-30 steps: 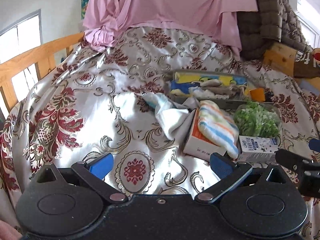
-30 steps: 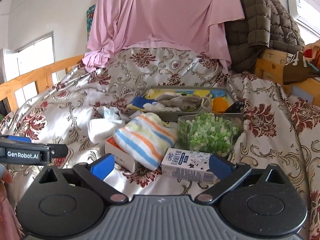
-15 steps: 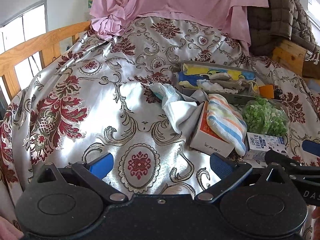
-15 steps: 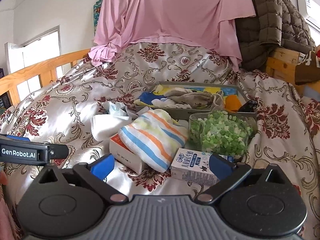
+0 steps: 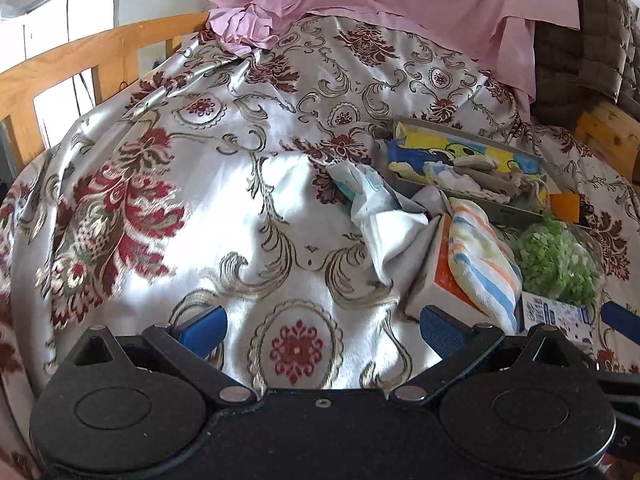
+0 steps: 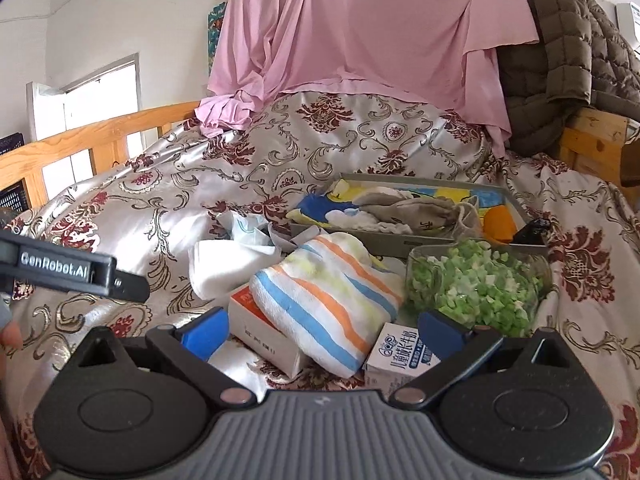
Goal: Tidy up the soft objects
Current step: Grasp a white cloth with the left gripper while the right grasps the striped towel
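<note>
A striped folded towel (image 6: pixel 326 294) lies on an orange-and-white box (image 6: pixel 264 330) on the floral bedspread; it also shows in the left wrist view (image 5: pixel 482 258). A crumpled white cloth (image 6: pixel 230 258) lies to its left, and shows in the left wrist view (image 5: pixel 384 216). A grey tray (image 6: pixel 404 238) behind holds soft items on a yellow-and-blue cloth. My right gripper (image 6: pixel 322 330) is open and empty, just in front of the towel. My left gripper (image 5: pixel 322 326) is open and empty over bare bedspread, left of the cloth.
A clear container of green bits (image 6: pixel 478 286) and a small milk carton (image 6: pixel 400 354) sit right of the towel. A wooden bed rail (image 5: pixel 80 64) runs along the left. A pink sheet (image 6: pixel 360 32) and a brown quilted jacket (image 6: pixel 560 52) hang behind.
Both grippers have moved forward toward the pile; the towel and box look larger and closer in the right wrist view. Both stay open.
</note>
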Action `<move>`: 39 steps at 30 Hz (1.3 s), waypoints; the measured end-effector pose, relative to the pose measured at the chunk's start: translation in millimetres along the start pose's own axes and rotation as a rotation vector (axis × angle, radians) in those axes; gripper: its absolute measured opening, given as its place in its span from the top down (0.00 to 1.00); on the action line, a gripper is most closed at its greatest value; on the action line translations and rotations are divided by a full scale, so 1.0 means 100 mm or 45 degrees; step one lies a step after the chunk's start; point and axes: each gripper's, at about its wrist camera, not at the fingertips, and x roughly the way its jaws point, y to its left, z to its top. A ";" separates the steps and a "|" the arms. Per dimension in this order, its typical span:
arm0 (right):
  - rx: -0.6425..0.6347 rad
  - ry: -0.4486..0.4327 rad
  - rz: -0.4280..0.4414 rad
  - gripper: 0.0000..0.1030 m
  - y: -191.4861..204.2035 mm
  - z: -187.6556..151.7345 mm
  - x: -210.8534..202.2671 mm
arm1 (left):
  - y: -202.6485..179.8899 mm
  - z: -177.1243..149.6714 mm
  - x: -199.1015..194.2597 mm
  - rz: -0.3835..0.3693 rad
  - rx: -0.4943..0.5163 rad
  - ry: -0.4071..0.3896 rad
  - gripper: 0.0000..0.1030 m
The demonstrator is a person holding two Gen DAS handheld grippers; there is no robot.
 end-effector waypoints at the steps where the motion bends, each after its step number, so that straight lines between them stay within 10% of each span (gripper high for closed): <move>1: -0.003 0.003 0.004 0.00 0.00 0.00 0.04 | -0.01 0.03 0.03 -0.005 0.012 0.000 0.01; 12: -0.007 0.007 0.053 0.00 0.00 0.01 0.31 | -0.16 0.38 0.46 -0.076 0.173 -0.054 0.01; 39: 0.075 0.074 0.099 0.03 -0.05 0.09 0.95 | 0.01 0.51 1.18 -0.307 -0.062 0.086 0.16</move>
